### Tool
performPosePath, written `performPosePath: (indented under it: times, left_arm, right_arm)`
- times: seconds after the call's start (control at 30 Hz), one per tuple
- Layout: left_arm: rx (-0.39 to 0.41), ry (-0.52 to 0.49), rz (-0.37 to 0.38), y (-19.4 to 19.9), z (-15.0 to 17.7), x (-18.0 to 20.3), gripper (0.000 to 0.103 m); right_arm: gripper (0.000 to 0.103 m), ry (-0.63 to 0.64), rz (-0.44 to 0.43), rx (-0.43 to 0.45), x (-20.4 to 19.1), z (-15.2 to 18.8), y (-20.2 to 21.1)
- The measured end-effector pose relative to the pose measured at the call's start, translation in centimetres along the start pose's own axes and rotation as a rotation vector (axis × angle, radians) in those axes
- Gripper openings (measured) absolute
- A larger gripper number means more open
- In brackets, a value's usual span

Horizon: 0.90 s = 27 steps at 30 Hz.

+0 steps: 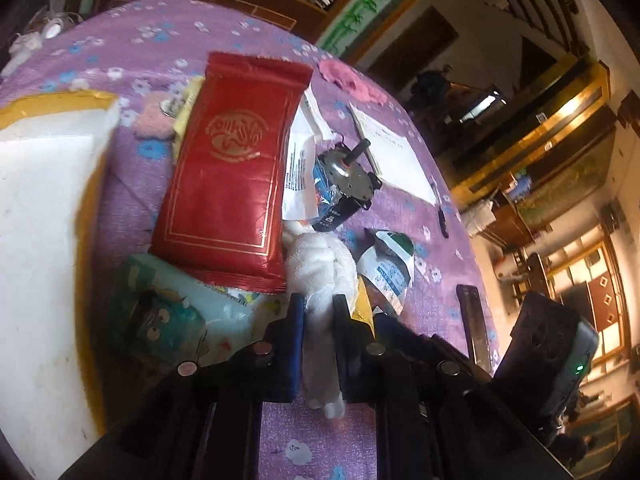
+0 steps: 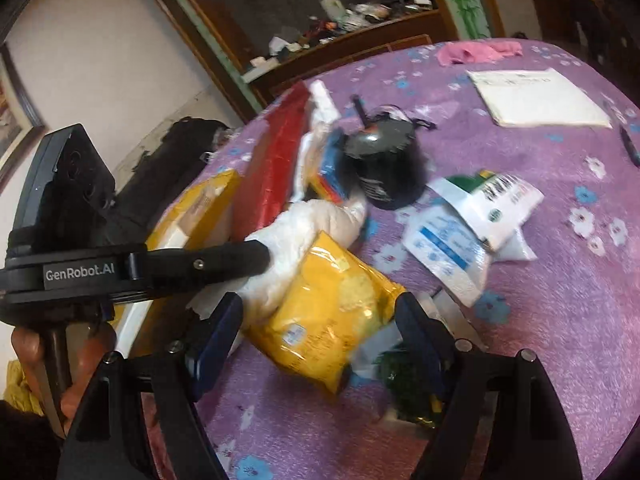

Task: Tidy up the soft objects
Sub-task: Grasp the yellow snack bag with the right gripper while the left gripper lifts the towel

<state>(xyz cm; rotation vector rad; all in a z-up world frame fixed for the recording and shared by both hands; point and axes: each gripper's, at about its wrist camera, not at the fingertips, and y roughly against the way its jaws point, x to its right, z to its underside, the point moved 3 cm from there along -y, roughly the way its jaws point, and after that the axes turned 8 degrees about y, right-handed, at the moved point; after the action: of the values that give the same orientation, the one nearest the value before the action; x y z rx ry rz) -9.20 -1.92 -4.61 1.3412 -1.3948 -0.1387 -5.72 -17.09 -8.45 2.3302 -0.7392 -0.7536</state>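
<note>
My left gripper [image 1: 319, 306] is shut on a white plush toy [image 1: 326, 268], which hangs between its fingers over the purple floral table; the toy also shows in the right wrist view [image 2: 308, 228], with the left gripper [image 2: 262, 258] clamped on it. My right gripper [image 2: 320, 316] is open, its fingers on either side of a yellow packet [image 2: 324, 312] lying on the table. A red packet [image 1: 232, 168] lies just past the plush toy, partly over a teal cartoon tissue pack [image 1: 168, 316]. A pink cloth [image 1: 352, 80] lies at the table's far edge.
A white foam block in a yellow-rimmed box [image 1: 44, 216] stands at the left. A black motor [image 2: 384, 164], white plastic bags [image 2: 476, 216], a paper sheet [image 2: 536, 96] and a dark green packet [image 2: 408, 384] lie on the table [image 2: 560, 320]. A wooden cabinet [image 2: 328, 36] stands behind.
</note>
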Motion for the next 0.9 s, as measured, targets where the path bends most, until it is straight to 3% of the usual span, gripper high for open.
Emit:
performPosePath:
  times: [0.13,0.2,0.23,0.3,0.33,0.63,0.9]
  left_arm:
    - [0.065,0.009,-0.037,1.9,1.0,-0.2,0.012]
    - [0.076,0.026,-0.032,2.6,1.7,-0.6,0.011]
    - [0.079,0.034,-0.026,2.7,2.0,-0.5,0.011]
    - [0.100,0.041,-0.027,3.7,2.6,-0.5,0.011]
    - [0.107,0.038,-0.030,4.1,2.9,-0.2,0.011]
    - [0.118,0.009,-0.051,6.9,6.1,0.0,0.011]
    - [0.050,-0.008,-0.018,6.1,9.5,-0.5,0.013]
  right_arm:
    - [0.043,0.002,-0.038,0.027,0.1,0.0,0.5]
    - [0.034,0.010,-0.052,0.056,0.0,0.3,1.3]
    - [0.019,0.016,-0.061,0.063,0.0,0.3,1.5]
    - [0.016,0.021,-0.081,0.088,-0.1,0.3,1.9]
    - [0.006,0.023,-0.103,0.098,-0.1,0.3,2.1]
    - [0.002,-0.009,-0.155,0.167,0.4,0.6,3.7]
    - [0.002,-0.103,-0.183,0.206,0.7,3.0,6.0]
